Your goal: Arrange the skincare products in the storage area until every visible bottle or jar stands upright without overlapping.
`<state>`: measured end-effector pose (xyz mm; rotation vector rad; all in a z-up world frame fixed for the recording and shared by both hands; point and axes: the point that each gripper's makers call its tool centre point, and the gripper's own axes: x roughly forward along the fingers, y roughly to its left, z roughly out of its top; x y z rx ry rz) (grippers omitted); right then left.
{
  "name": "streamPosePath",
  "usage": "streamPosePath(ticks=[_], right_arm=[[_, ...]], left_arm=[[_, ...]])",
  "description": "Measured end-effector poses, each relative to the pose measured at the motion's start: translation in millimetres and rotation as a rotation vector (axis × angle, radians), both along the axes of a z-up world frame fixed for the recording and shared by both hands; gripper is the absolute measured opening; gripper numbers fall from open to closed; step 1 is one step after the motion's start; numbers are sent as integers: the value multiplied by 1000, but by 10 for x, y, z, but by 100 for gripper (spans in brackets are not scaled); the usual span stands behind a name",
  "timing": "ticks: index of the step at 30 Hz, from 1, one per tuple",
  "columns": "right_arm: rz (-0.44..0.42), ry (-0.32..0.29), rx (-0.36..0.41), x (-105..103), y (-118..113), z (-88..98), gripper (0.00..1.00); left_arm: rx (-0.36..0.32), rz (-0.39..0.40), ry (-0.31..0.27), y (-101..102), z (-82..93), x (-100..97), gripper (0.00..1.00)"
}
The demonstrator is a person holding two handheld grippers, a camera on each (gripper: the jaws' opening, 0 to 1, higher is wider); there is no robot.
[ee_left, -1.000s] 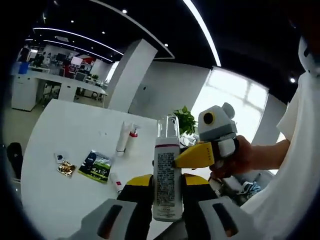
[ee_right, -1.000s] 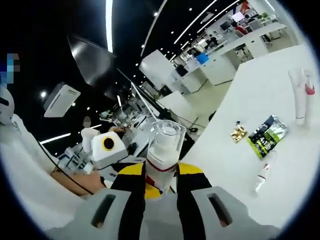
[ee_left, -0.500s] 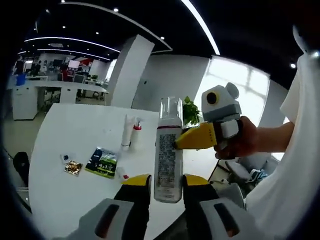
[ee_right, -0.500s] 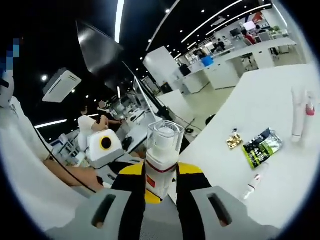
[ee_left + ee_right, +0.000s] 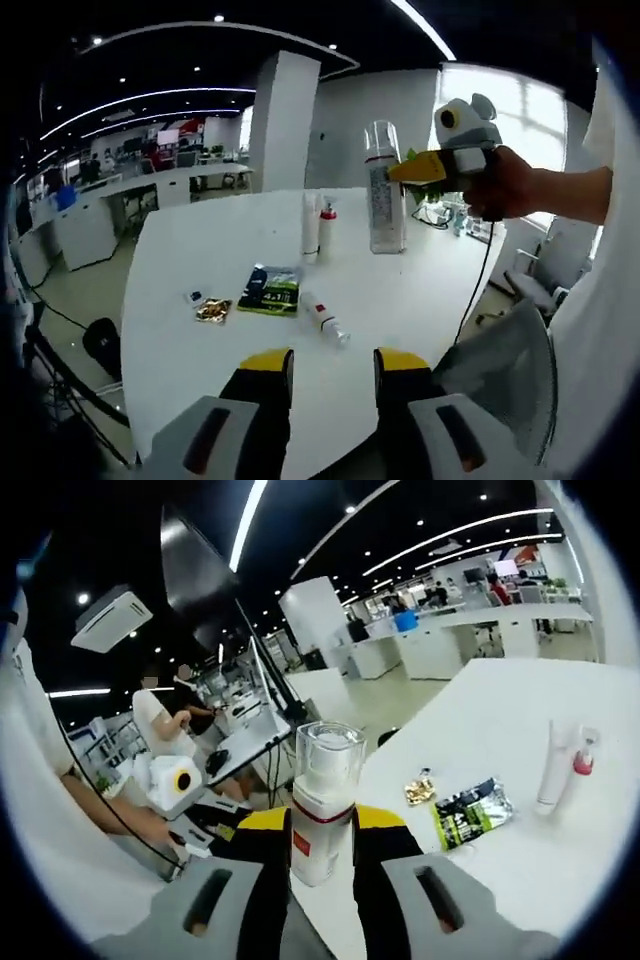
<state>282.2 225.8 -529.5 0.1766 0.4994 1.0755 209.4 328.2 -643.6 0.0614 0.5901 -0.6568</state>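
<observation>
A tall white spray bottle (image 5: 384,200) with a clear cap and a red band stands upright over the far side of the white table (image 5: 200,250). My right gripper (image 5: 425,168) is shut on its neck. I cannot tell whether its base touches the table. In the right gripper view the bottle (image 5: 322,800) rises between the yellow-tipped jaws of my right gripper (image 5: 322,825). My left gripper (image 5: 332,365) is open at the near table edge with nothing between its fingers. It also shows as my left gripper (image 5: 175,780), held in a hand.
On the table lie a white tube (image 5: 310,225) beside a red-capped tube (image 5: 325,225), a green sachet (image 5: 270,290), a small gold packet (image 5: 212,310) and a small tube (image 5: 328,322). Office desks stand behind the table. A person's arm holds the right gripper.
My left gripper has let go of the bottle and drawn back to the near table edge. The right gripper keeps the bottle, which now stands farther off, over the table.
</observation>
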Motion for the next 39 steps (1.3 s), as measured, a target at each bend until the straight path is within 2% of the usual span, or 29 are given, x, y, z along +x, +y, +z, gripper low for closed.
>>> streamPosePath(ticks=[1,4,8,10,15,17,19,22,24,32,39], right_arm=[[-11,-16,-14,59,-37,1,20],[-25,-52,-52,177,-119,-11,20],[-48,-89,-85,327,-230,-17,20],[-59,-88,-95,394,-282,-36,20],[-103,-97,-108,576,-433,-67,20],[-113,-102,-120,625,-474,-94,21],[-126,-104,-128,677,-520,-133,21],[-143,-116,-147,754,-591,-201,21],[-154,-119,-161,797,-638,-261,21],[-198,-114,-174,955,-793,-430,21],[-230,-130,-206,1130,-927,-604,21]], left_arm=[[43,13,-14,79,-57,17,33],[100,42,-20,199,-177,22,33],[141,78,-25,281,-259,18,33],[159,84,-25,302,-313,10,33],[221,90,-23,348,-444,-23,33],[279,73,-65,368,-455,6,32],[316,64,-73,376,-498,19,31],[327,61,-71,385,-552,49,30],[374,40,-78,413,-595,72,29],[409,34,-96,444,-707,171,26],[428,12,-113,395,-763,167,24]])
